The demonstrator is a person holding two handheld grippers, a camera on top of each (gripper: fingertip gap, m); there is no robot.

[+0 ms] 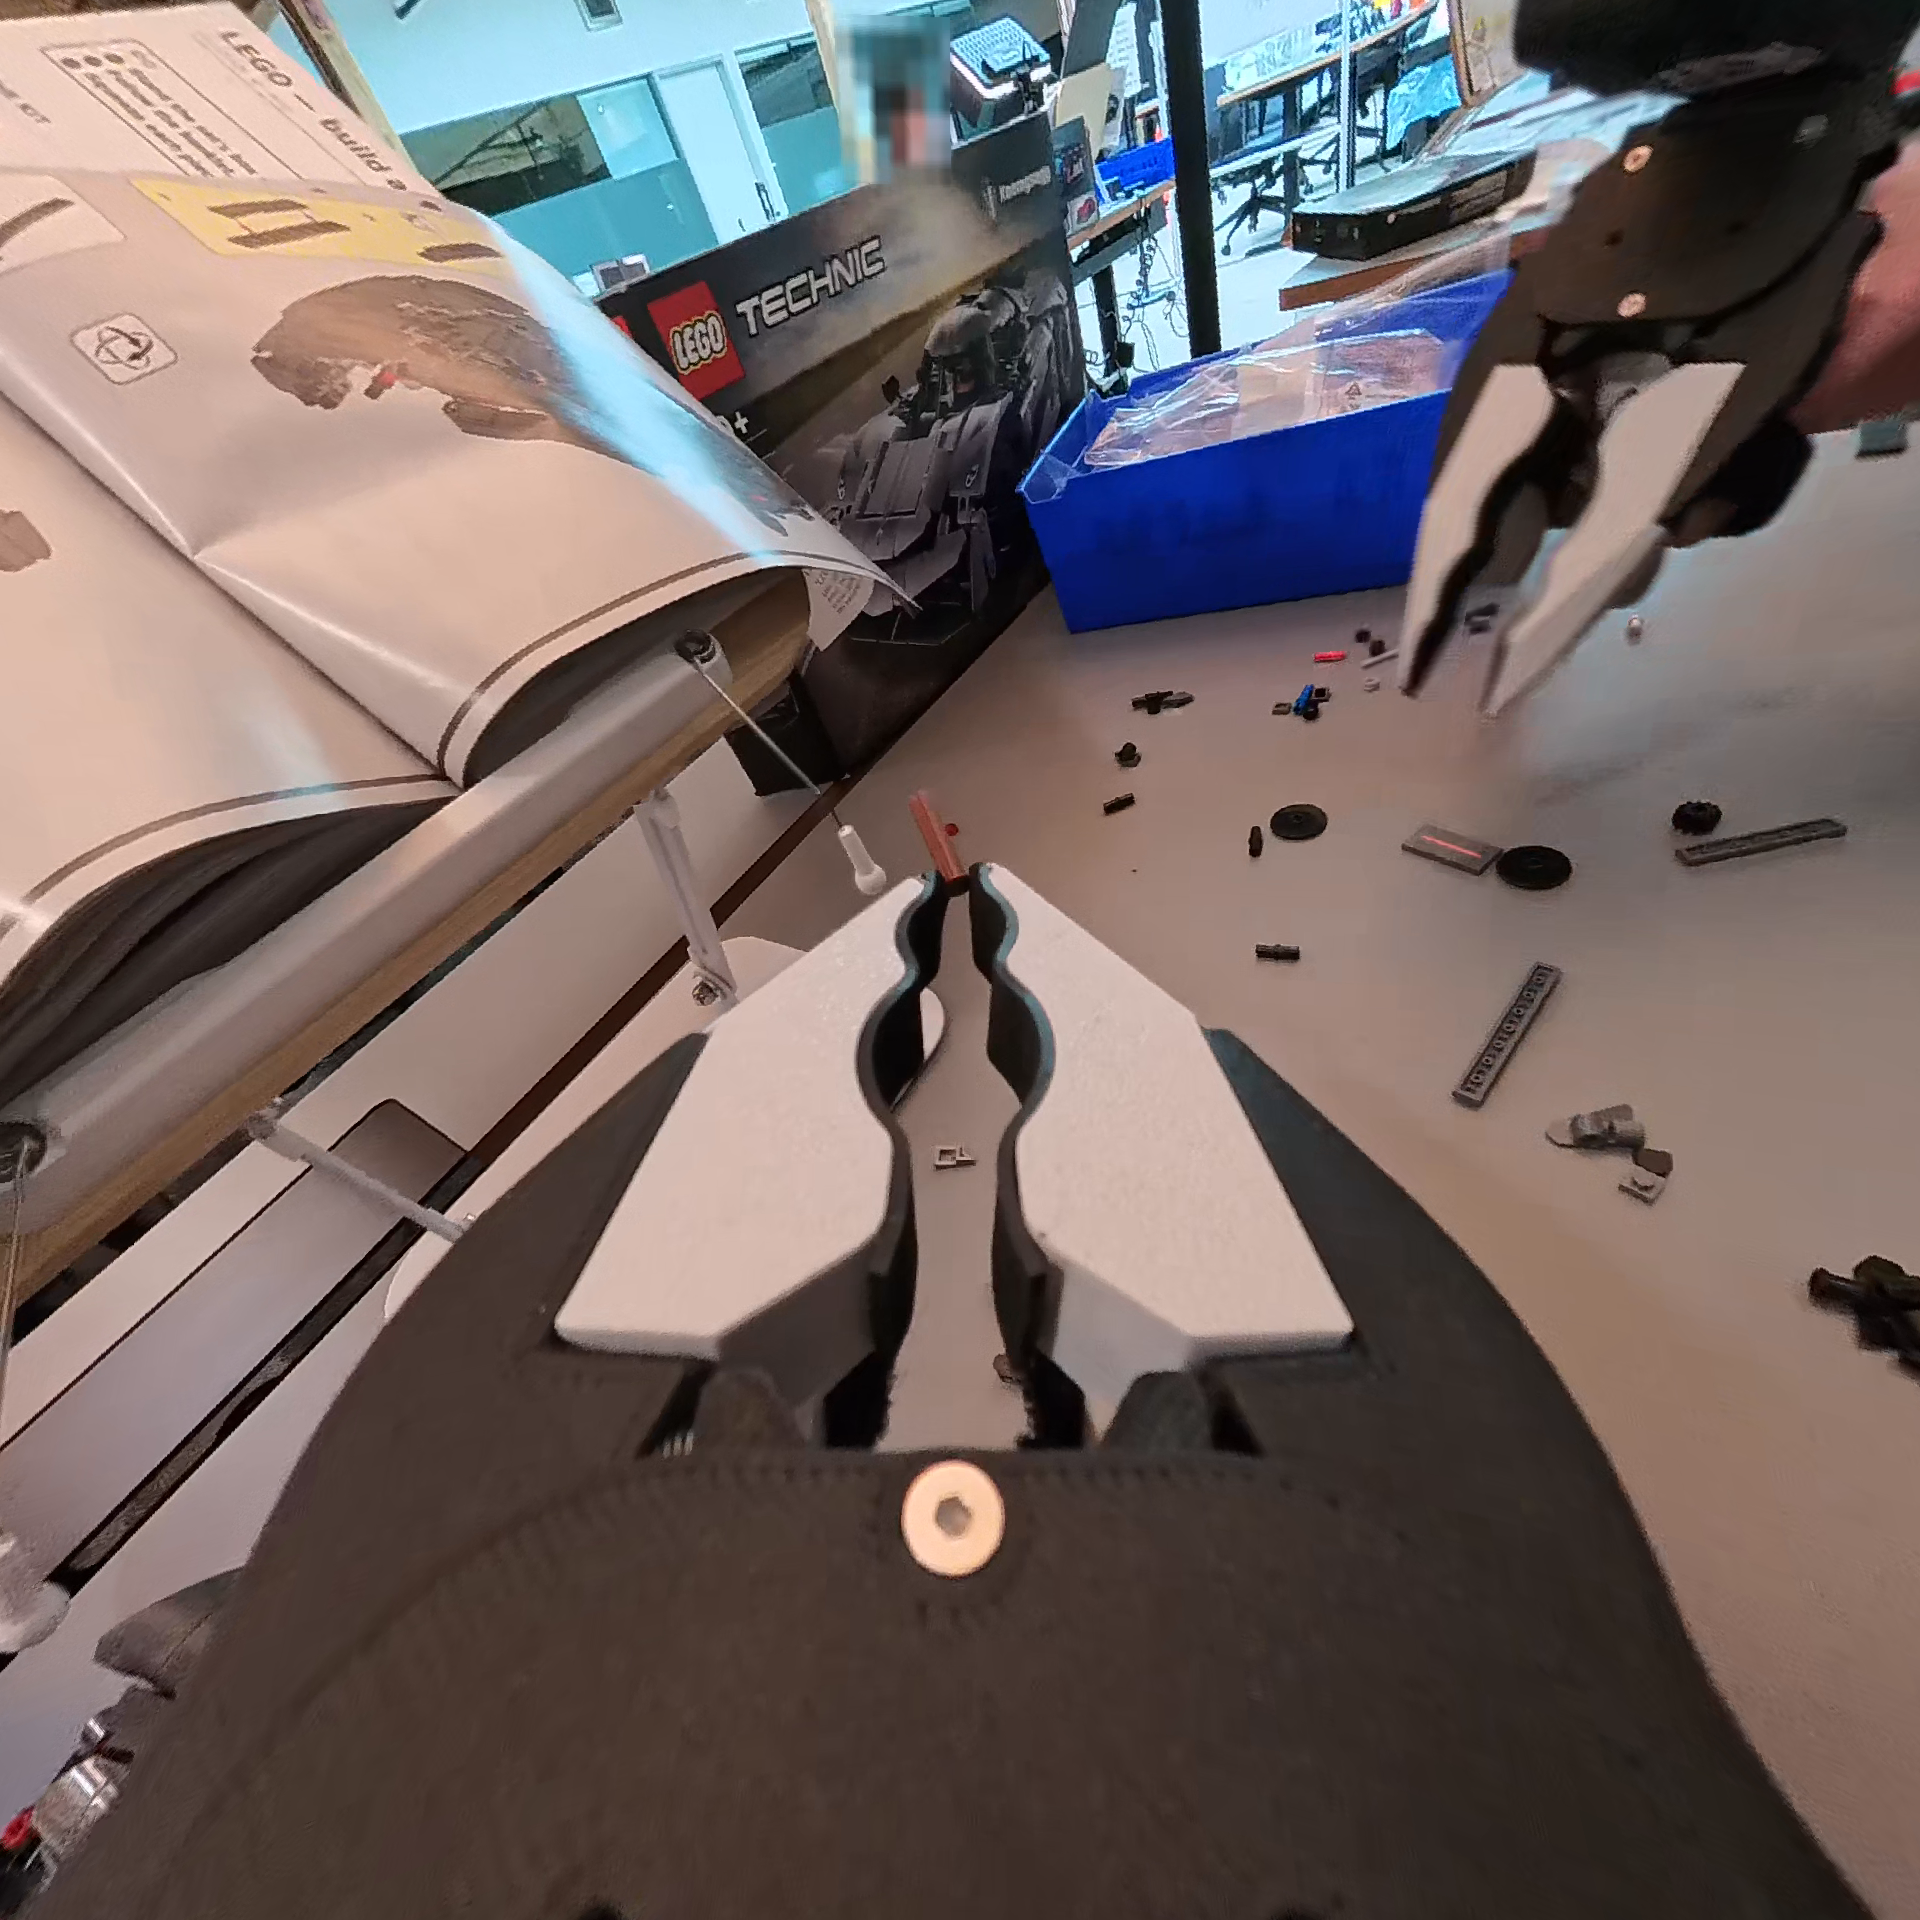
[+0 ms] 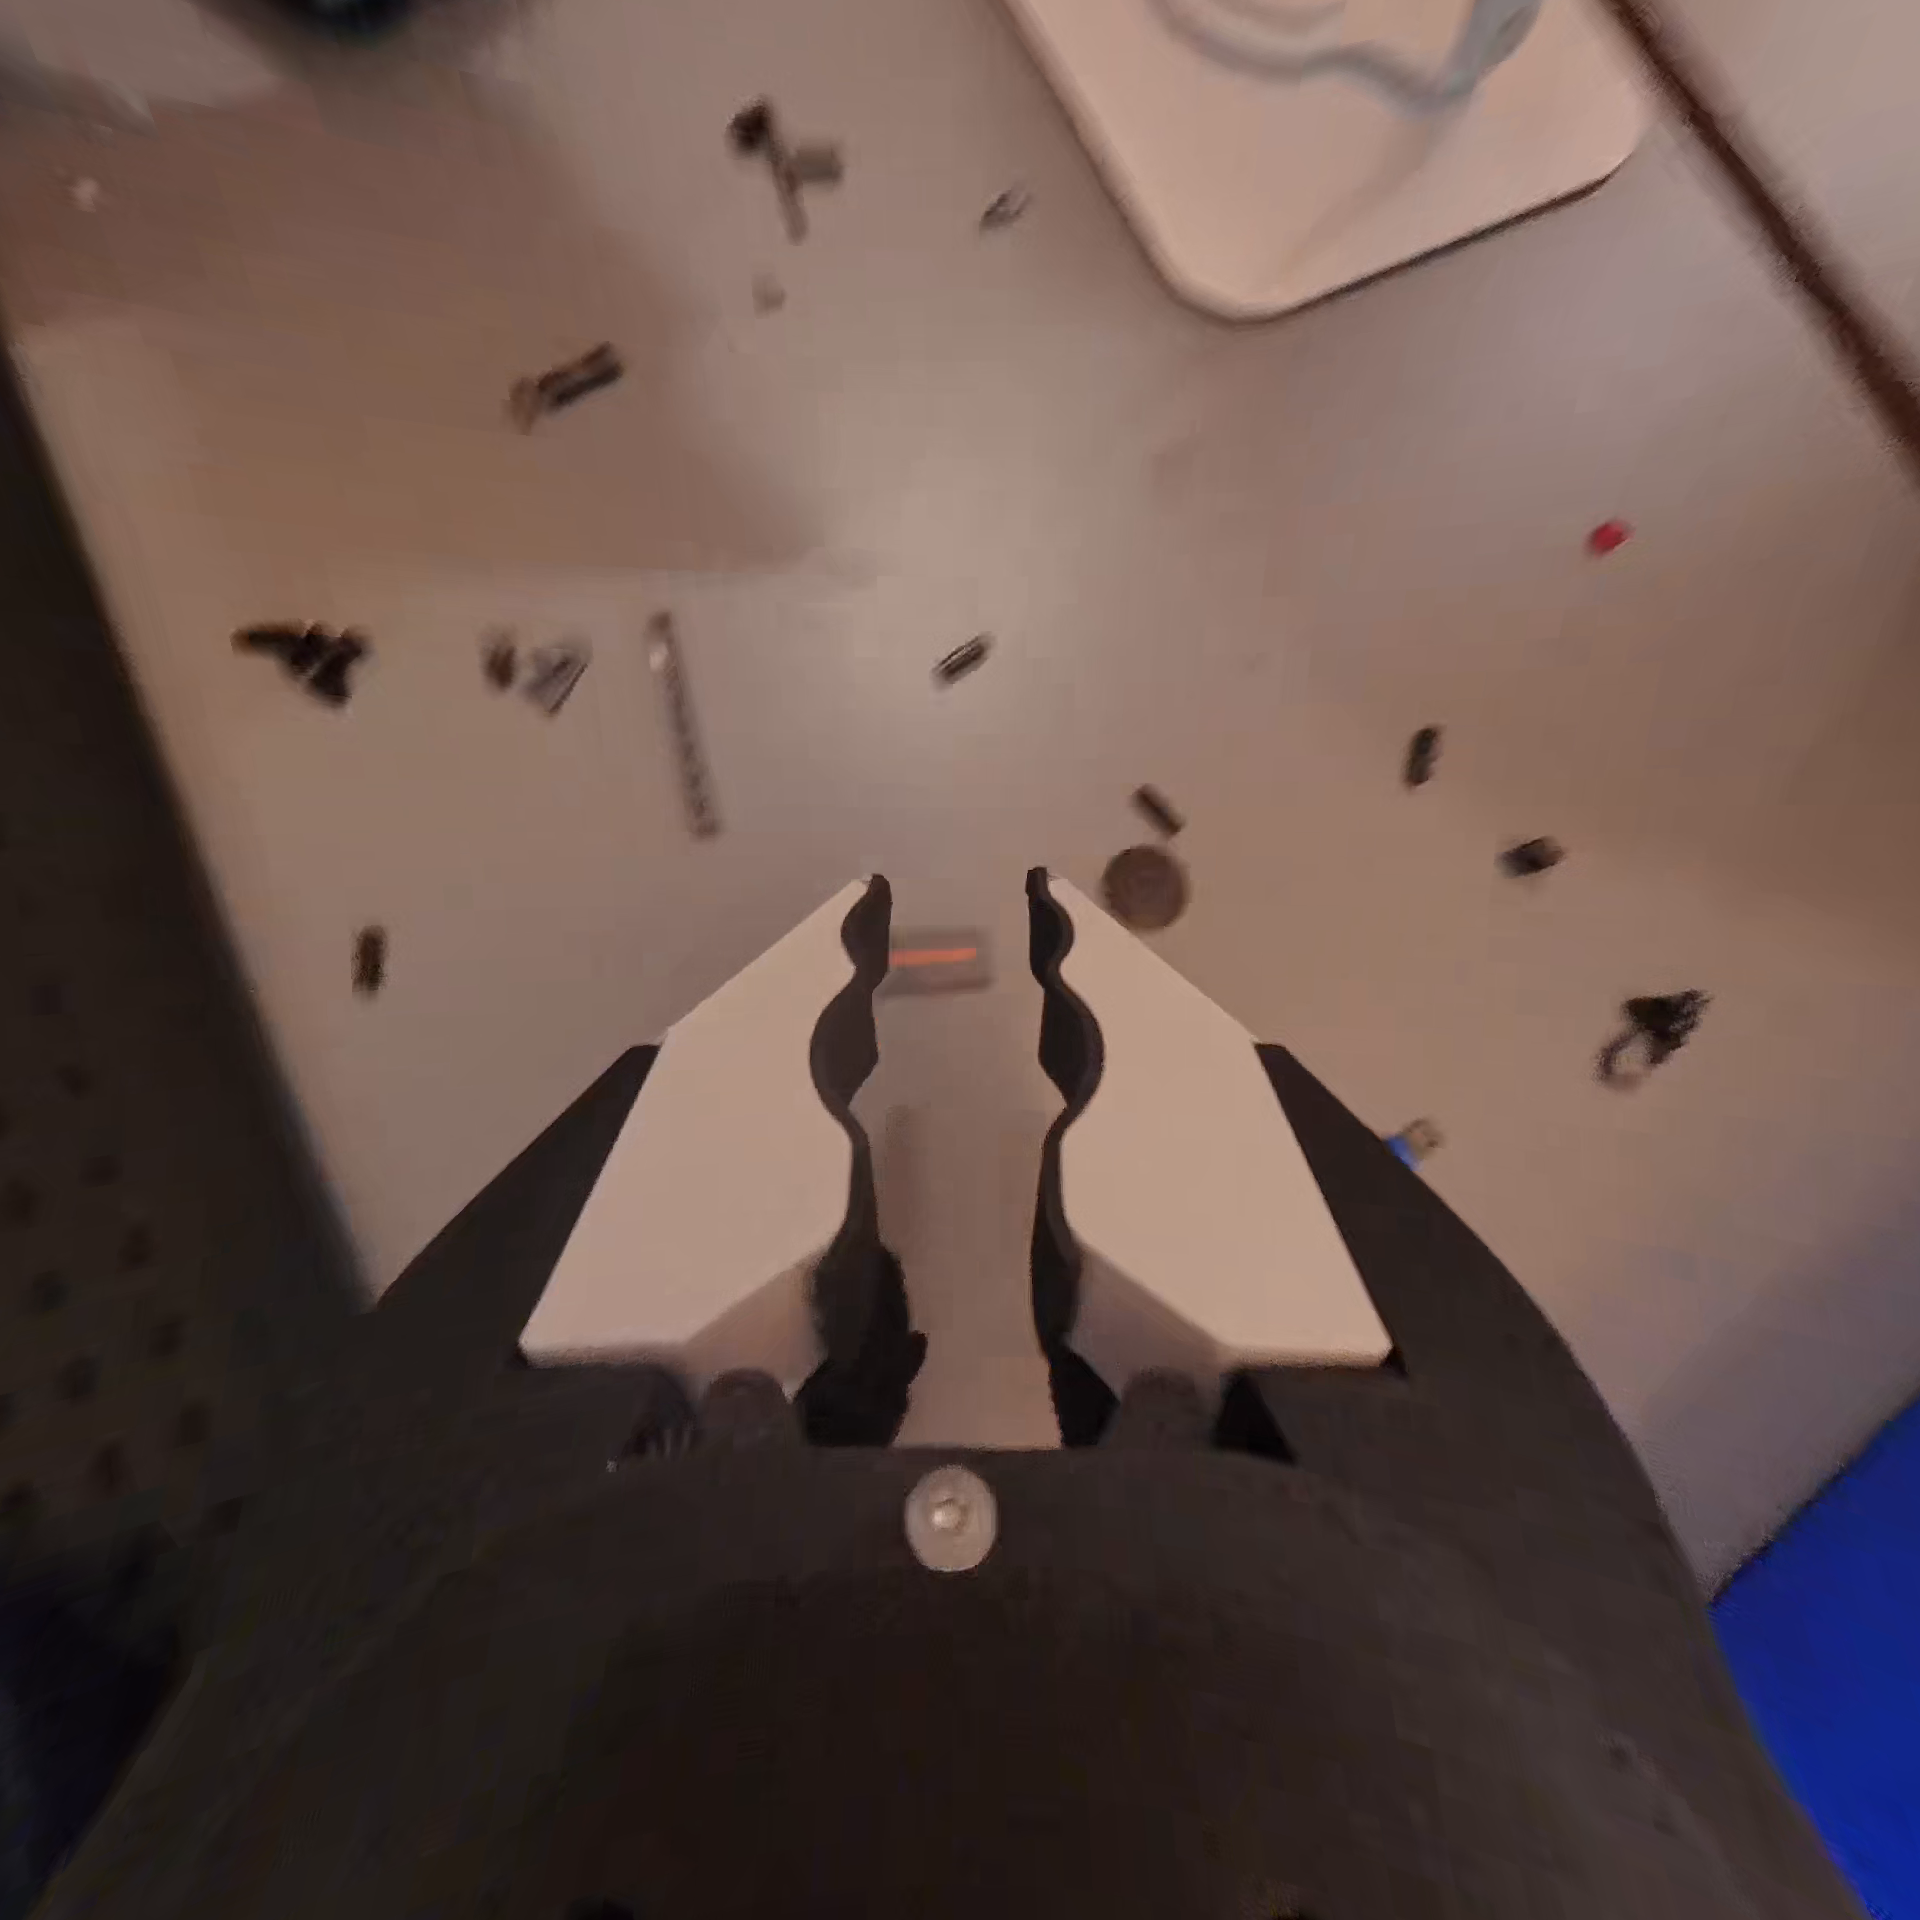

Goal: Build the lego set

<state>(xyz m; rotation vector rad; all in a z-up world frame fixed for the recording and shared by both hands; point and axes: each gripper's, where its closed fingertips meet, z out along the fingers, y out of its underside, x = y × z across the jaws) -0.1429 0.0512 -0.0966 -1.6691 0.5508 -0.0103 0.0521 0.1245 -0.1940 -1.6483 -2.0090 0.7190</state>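
My left gripper (image 1: 954, 878) is clenched on a small reddish-brown pin (image 1: 928, 823), pinched at the very tips so most of the pin sticks out beyond them. My right gripper (image 2: 954, 885) is released and holds nothing, jaws parted above the table (image 2: 1195, 499).

Landmark: the grey tile (image 2: 933, 961) with an orange stripe, lying flat on the table.
- In the right wrist view the tile sits between my right tips, below them.
- A dark disc (image 2: 1146, 885) lies just beside the tile.
- A long grey strip (image 2: 684, 727) lies well apart from it.
- Small black pins are scattered all around it.
- The open manual (image 1: 343, 436), the set box (image 1: 914, 416) and the blue bin (image 1: 1236, 509) stand well beyond it.

Risks, as I judge them:
- The pin has minimal purchase. A twist or a bump against my right gripper could let it pivot or drop among the loose parts.
- The tile is thin and flat. Closing on it from above could skid it away or flip it.
- The disc is close enough to be caught in the same closure.

Limits of view:
- The right wrist view is motion-blurred; most small parts cannot be identified there.
- Whether my right tips touch the table cannot be told.
- The depth of the pin between my left tips is hidden.
- The manual's page is cut off and too glossy to follow.
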